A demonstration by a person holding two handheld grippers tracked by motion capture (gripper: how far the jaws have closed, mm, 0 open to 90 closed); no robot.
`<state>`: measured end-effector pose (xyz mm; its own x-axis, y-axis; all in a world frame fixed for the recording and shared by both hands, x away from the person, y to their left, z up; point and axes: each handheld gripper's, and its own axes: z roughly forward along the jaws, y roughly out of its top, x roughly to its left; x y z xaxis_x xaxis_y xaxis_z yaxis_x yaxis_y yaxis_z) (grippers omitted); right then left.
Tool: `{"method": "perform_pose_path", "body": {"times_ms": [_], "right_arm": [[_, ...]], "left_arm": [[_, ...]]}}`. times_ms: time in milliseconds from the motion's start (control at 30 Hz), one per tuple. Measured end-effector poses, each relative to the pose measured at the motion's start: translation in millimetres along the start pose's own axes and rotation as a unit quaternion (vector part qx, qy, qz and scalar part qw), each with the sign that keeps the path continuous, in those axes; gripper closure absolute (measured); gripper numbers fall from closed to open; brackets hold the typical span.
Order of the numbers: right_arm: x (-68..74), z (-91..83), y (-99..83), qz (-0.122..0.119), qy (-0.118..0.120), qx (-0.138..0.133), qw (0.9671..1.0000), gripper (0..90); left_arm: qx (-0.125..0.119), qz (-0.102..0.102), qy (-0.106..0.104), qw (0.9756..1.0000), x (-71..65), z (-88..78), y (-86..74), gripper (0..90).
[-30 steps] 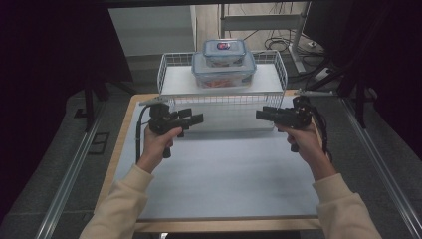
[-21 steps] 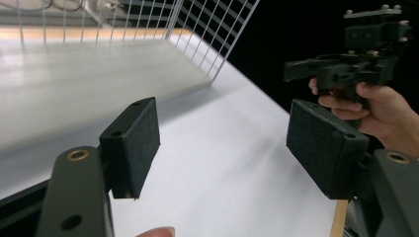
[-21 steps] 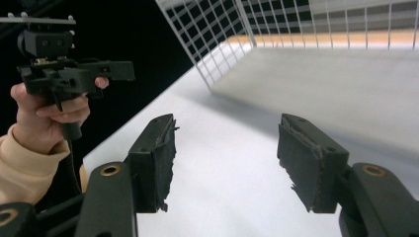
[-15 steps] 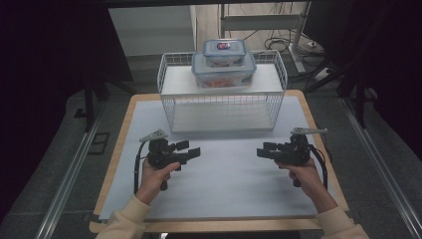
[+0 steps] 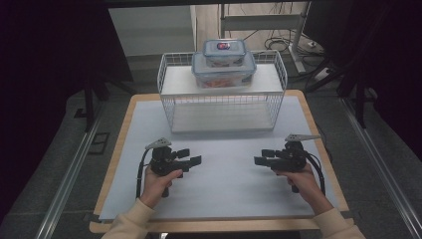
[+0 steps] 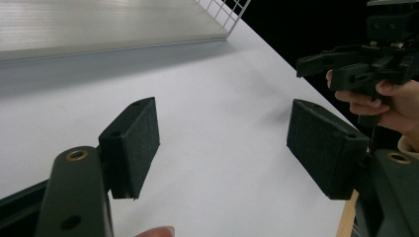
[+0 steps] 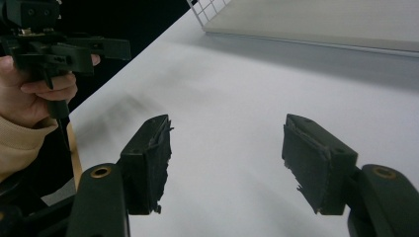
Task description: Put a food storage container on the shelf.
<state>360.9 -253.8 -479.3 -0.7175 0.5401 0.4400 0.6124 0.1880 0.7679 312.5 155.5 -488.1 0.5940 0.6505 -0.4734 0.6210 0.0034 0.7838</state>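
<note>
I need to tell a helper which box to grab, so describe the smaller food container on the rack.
Find the white wire rack at the table's far edge. On its top shelf sits a large clear plastic container with a blue-rimmed lid; the small clear blue-lidded container is stacked on it, the uppermost and smaller one.

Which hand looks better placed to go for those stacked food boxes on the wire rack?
Roughly even, slightly the right gripper: the boxes sit right of the rack's middle. Both it and the left gripper are open, empty.
</note>
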Motion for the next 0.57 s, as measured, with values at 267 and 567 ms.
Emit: {"method": "perform_pose_path", "body": {"times_ms": [267, 567], "right_arm": [[-0.5, -3.4, 0.4, -0.003, -0.004, -0.005, 1.0000, 33.4], [-1.7, -3.6, -0.7, -0.004, -0.005, -0.004, 1.0000, 32.9]], "left_arm": [[-0.001, -0.008, 0.005, 1.0000, 2.4, -3.0, -1.7, 28.4], [-0.001, -0.013, 0.010, 0.9999, 7.0, -2.5, -1.8, 28.4]]}}
